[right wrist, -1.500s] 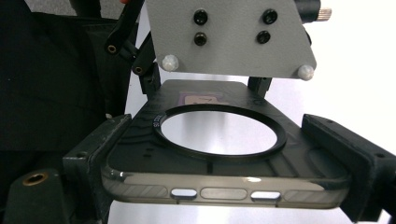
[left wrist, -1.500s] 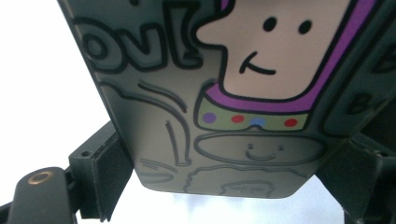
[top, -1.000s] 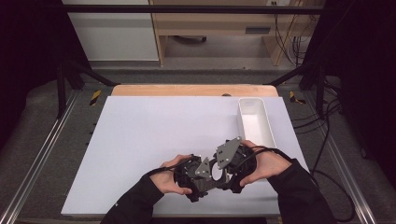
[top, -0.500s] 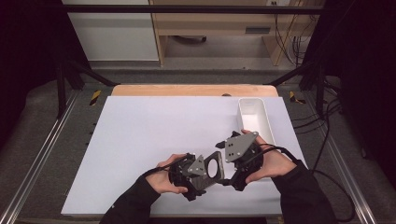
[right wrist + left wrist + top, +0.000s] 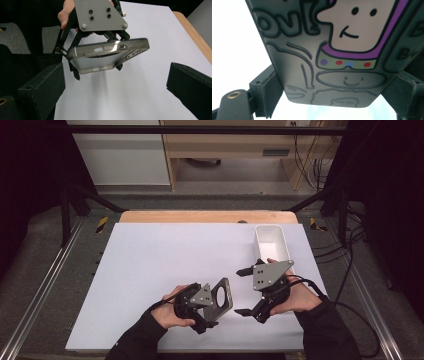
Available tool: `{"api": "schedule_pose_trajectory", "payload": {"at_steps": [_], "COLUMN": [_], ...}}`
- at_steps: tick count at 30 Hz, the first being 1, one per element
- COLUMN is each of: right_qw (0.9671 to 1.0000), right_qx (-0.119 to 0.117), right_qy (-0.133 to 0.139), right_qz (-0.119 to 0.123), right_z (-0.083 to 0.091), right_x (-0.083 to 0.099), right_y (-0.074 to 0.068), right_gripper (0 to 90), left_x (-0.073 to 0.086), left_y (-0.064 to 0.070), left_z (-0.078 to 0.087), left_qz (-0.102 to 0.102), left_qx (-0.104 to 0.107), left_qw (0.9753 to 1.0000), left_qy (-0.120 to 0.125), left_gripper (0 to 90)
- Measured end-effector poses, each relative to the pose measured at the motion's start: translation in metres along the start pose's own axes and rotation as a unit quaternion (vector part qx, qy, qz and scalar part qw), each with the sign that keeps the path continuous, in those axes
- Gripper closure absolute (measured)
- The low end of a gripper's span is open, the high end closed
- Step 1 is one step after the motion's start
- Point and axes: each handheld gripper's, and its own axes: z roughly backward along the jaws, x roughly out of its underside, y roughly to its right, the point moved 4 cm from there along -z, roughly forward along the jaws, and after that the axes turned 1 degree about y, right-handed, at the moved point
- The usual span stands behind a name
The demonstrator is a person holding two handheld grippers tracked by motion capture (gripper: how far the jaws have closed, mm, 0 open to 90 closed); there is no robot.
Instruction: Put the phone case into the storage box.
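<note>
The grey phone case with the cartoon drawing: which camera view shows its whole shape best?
The right gripper view: the grey phone case appears whole, clamped by the left gripper above the white table. The left gripper view shows its cartoon print close up, cropped. The high view shows it small.

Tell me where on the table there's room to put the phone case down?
The white table is bare across its left and far middle, between the wooden edge and the left gripper, which holds the phone case. It is crowded at the right, where the open right gripper sits beside the white tray.
</note>
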Motion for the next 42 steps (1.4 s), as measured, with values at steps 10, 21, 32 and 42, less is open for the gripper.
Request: {"api": "schedule_pose_trajectory", "payload": {"at_steps": [10, 21, 32, 42], "right_qw": [0.9996, 0.9987, 0.998, 0.9972], "right_qx": [-0.004, -0.009, -0.017, -0.026], "right_qy": [0.021, 0.035, 0.044, 0.052], "right_qz": [-0.02, -0.037, -0.042, -0.046], "right_z": [-0.002, -0.007, -0.013, -0.018], "right_x": [0.012, 0.018, 0.017, 0.014], "right_y": [-0.003, -0.008, -0.01, -0.01], "right_gripper": [2.3, 2.5, 2.6, 3.1], "left_x": [0.002, 0.003, -0.001, -0.004], "left_y": [0.0, -0.001, 0.0, 0.003], "left_z": [0.002, 0.002, 0.005, 0.003], "left_qz": [0.018, 0.03, 0.033, 0.027], "left_qx": [0.015, 0.03, 0.04, 0.049], "left_qw": [0.9991, 0.9974, 0.9948, 0.9945], "left_qy": [0.036, 0.059, 0.087, 0.088], "left_gripper": [11.5, 11.6, 11.6, 11.6]}}
